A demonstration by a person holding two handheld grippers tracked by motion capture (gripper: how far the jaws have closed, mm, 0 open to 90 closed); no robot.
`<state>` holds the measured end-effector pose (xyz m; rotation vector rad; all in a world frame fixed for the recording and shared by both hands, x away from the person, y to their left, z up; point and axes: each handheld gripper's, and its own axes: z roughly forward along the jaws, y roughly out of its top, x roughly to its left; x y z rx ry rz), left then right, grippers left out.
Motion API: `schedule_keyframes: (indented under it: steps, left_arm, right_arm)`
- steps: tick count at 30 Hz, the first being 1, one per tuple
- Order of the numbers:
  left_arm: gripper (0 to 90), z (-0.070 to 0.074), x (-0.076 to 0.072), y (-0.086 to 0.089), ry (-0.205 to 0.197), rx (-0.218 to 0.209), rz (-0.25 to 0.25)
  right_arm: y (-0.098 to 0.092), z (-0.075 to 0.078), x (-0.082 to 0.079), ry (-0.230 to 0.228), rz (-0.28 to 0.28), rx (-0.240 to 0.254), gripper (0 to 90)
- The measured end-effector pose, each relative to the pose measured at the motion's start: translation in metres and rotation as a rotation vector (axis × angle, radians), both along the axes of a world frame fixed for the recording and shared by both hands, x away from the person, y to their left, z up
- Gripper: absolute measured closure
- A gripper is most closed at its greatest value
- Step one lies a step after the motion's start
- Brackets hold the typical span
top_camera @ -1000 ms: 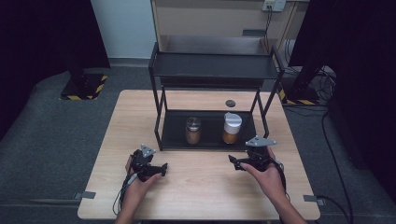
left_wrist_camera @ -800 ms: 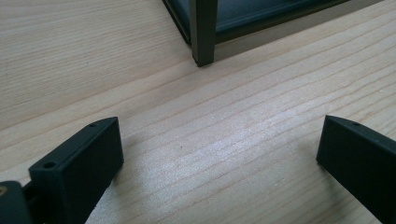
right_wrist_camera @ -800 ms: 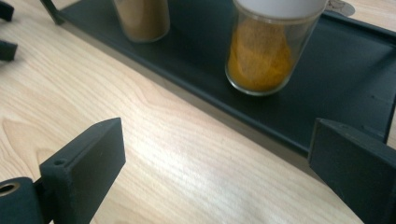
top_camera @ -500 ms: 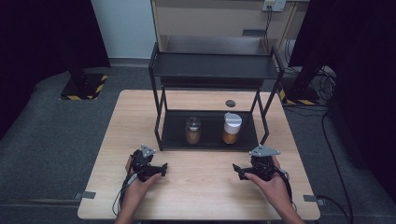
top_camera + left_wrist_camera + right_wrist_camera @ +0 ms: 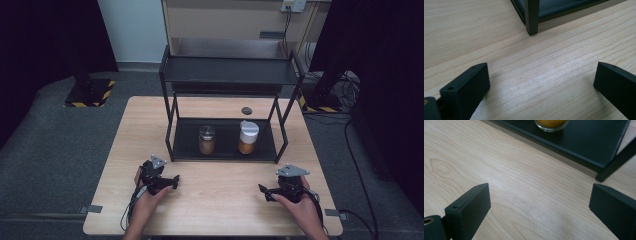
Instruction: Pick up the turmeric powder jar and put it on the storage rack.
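Both tongs, left (image 5: 175, 178) and right (image 5: 262, 190), held wide apart and empty near the table (image 5: 225, 200) front; white-lidded jar (image 5: 248, 137) and metal-lidded jar (image 5: 206, 139) upright on the rack's (image 5: 227, 75) bottom shelf. Best approached level, squarely around one jar.

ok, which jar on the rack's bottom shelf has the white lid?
The right-hand jar, nearer the right gripper. The left jar has a dark metallic lid.
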<state>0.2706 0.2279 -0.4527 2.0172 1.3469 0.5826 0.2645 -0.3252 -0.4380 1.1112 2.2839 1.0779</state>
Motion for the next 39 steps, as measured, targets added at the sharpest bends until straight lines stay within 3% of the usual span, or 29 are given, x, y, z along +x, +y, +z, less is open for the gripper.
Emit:
schedule_keyframes:
  steps: [7,20,39]
  left_arm:
    - [0.0,0.000,-0.001,0.000,0.000,0.000,0.001]
    - [0.0,0.000,-0.001,0.000,0.000,0.000,0.000]
    - [0.0,0.000,-0.001,0.000,0.000,-0.001,0.000]
  right_arm:
    - [-0.007,-0.012,-0.003,0.025,-0.016,-0.006,4.9]
    - [-0.011,-0.021,-0.002,0.046,-0.035,-0.024,4.9]
    - [-0.006,-0.020,-0.001,0.066,-0.041,-0.034,1.8]
